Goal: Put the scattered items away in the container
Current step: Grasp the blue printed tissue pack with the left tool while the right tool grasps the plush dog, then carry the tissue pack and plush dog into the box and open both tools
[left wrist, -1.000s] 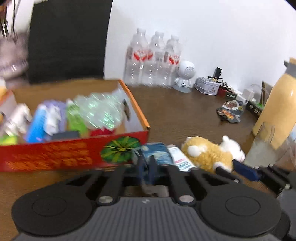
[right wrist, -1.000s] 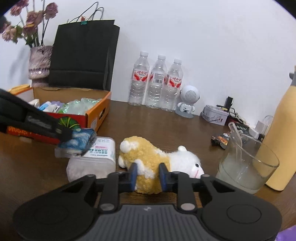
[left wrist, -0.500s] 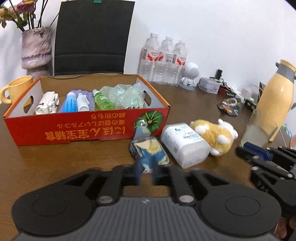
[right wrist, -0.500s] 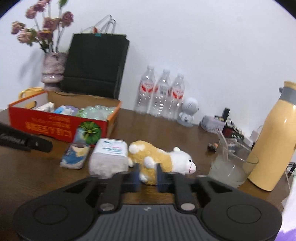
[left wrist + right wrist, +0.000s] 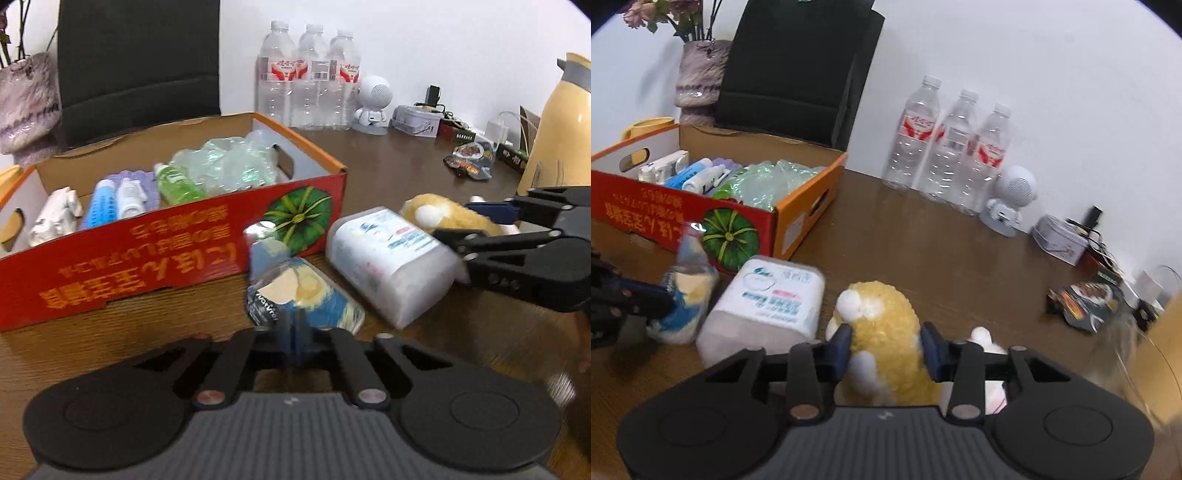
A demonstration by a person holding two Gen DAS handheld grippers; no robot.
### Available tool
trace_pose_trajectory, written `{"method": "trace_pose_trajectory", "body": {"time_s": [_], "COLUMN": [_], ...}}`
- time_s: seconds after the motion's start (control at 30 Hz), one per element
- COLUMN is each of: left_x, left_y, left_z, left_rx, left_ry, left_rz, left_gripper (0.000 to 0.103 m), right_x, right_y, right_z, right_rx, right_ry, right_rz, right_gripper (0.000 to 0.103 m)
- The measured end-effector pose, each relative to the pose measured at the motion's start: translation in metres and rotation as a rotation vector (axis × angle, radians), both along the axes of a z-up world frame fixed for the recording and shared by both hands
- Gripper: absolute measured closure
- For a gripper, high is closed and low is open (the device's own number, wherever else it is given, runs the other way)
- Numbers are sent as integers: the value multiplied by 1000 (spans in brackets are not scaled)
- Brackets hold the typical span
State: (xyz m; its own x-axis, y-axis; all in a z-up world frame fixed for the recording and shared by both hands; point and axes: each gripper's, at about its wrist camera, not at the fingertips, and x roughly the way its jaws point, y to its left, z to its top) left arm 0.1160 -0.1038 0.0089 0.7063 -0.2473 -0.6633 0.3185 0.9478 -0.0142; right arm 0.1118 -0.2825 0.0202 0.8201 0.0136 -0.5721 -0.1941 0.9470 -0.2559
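Note:
The red cardboard box (image 5: 147, 254) holds bottles and crumpled plastic; it also shows in the right wrist view (image 5: 639, 214). My left gripper (image 5: 291, 332) is shut on the near edge of a blue snack pouch (image 5: 295, 291) lying in front of the box. Beside it lies a white tissue pack (image 5: 388, 258). My right gripper (image 5: 886, 350) is open with its fingers on either side of the yellow plush toy (image 5: 882, 317). The pouch (image 5: 687, 295) and the tissue pack (image 5: 772, 295) lie to its left.
Three water bottles (image 5: 945, 147), a white robot speaker (image 5: 1012, 199), a tin (image 5: 1060, 240) and snack packets (image 5: 1082, 302) stand at the back. A black bag (image 5: 798, 70), a vase (image 5: 698, 77) and a yellow mug (image 5: 646, 125) are behind the box. A yellow thermos (image 5: 565, 129) is right.
My right gripper opened and moved forward around the plush toy. My left gripper came back down onto the pouch and is shut on its edge.

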Motion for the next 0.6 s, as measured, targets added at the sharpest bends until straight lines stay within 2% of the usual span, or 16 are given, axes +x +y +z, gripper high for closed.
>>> {"method": "trace_pose_trajectory", "body": {"time_s": [0.03, 0.23, 0.4, 0.5, 0.53, 0.57, 0.6], "left_x": [-8, -100, -142, -163, -164, -164, -163], "left_y": [5, 52, 97, 120, 122, 123, 123], "left_z": [0, 2, 8, 12, 14, 16, 18], "left_rx": [12, 63, 11, -24, -36, -54, -76], "left_ry": [-7, -38, -15, -5, -6, -4, 2], "left_rz": [2, 3, -17, -21, -11, 5, 25], "left_gripper": [102, 102, 102, 99, 97, 85, 71], "right_x": [1, -71, -124, -142, -145, -147, -146], "right_y": [1, 40, 78, 85, 83, 80, 77], "right_z": [-2, 2, 11, 27, 34, 39, 43], "right_rx": [2, 79, 160, 246, 263, 266, 258], "right_ry": [15, 47, 66, 73, 67, 57, 48], "right_rz": [-6, 80, 191, 330, 359, 369, 372], "right_gripper": [67, 67, 70, 75, 73, 70, 60]}}
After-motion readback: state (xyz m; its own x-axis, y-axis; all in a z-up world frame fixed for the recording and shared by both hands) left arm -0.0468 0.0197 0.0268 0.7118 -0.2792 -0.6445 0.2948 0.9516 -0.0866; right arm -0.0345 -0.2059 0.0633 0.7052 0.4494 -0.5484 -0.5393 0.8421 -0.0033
